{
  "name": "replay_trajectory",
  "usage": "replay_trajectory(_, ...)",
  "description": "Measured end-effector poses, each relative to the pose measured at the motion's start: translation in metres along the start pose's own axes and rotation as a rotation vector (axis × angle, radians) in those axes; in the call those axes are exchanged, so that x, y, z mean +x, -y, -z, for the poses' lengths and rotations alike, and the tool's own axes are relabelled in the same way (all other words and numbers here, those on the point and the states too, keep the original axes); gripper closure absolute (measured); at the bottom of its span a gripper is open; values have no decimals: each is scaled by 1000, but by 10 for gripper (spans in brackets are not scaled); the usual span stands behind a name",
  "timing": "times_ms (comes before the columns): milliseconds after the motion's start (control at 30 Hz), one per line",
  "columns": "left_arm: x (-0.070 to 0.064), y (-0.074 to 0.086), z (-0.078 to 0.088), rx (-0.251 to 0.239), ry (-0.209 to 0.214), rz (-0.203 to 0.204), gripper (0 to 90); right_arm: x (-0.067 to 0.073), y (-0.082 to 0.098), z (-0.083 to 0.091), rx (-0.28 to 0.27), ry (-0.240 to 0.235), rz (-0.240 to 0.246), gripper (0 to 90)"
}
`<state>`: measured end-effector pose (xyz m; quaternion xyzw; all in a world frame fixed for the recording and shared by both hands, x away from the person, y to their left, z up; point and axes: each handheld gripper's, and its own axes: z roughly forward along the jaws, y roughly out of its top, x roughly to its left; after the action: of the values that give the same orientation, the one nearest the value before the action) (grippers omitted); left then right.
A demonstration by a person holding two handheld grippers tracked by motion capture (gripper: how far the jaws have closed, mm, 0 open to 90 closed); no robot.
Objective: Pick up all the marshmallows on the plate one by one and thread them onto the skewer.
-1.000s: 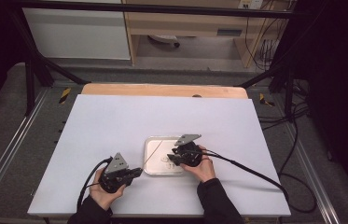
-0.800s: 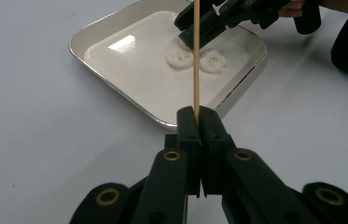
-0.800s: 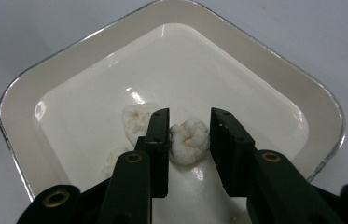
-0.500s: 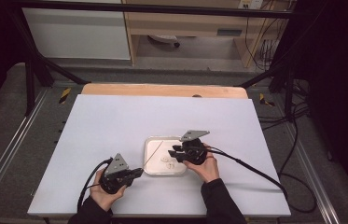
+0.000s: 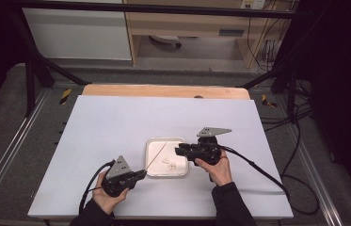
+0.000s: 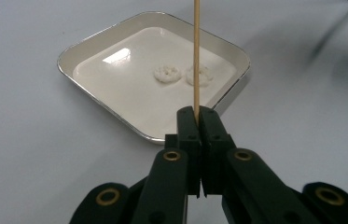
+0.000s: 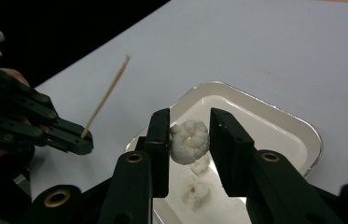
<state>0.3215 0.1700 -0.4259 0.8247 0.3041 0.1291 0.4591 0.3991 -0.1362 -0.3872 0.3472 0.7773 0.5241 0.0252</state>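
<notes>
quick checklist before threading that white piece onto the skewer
1. Wooden skewer clamped in left gripper: ok, jaws shut on its base.
2. White puffed piece held by right gripper: ok, it sits between the jaws above the tray.
3. Skewer tip free: ok, nothing on it in the right gripper view.
4. Piece lined up with the tip: not ok, the two are apart.
5. Two more pieces waiting in the tray: ok.
</notes>
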Motion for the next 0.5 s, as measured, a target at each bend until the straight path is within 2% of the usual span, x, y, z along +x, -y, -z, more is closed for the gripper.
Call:
replay_trajectory(167,-2,0,-1,0,3,-3,885,2,-6,13,-45,-16,-13,698)
replay_trajectory(367,-4,-1,-3,3,6,-12,885,2,-9,20,-73,-26,-31,699)
replay_trajectory(500,-5,-1,-4,-1,11,-18,885,2,-12,22,-108,-56,-54,700)
